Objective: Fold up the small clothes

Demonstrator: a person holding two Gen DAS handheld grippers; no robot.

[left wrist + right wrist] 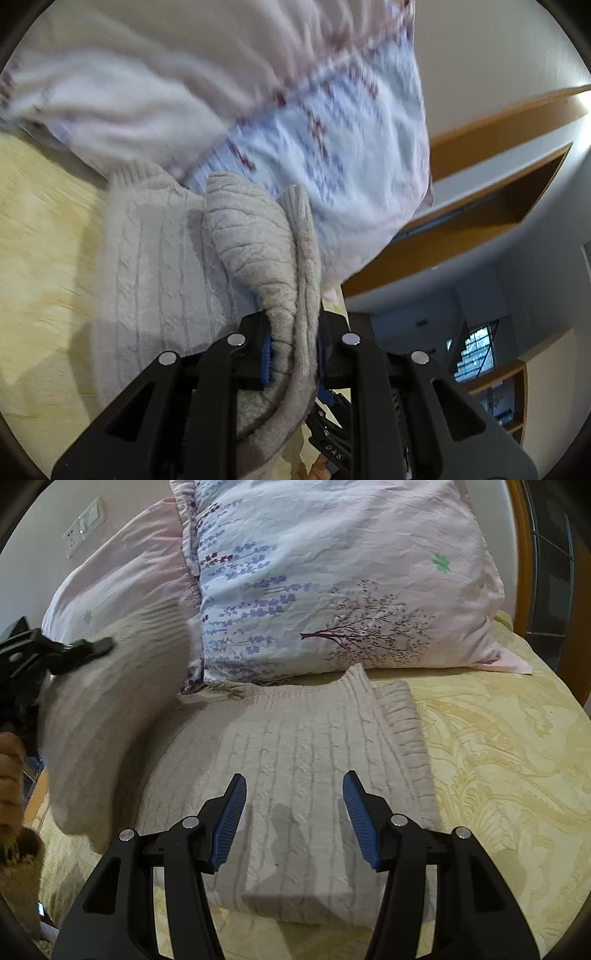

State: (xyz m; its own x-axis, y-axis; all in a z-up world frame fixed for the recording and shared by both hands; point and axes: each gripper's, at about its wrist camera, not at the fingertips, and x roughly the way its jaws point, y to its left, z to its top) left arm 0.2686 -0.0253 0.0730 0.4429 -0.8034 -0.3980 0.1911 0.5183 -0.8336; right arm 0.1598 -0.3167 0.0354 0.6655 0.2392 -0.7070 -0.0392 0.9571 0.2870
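Observation:
A beige cable-knit sweater [303,775] lies flat on the yellow bedspread [498,757], its neck toward the pillows. In the left wrist view my left gripper [293,354] is shut on a bunched sleeve [258,240] of that sweater, lifted off the bed. The right wrist view shows the raised sleeve [92,720] at the left, blurred, with the left gripper [88,648] on its upper edge. My right gripper [295,801] hangs open above the sweater's body with nothing between its blue pads.
Two floral pillows [332,590] lean at the head of the bed, just behind the sweater. A wall socket plate [83,526] is at the top left. A hand [9,782] shows at the left edge. Wooden shelves [498,192] are at the right in the left wrist view.

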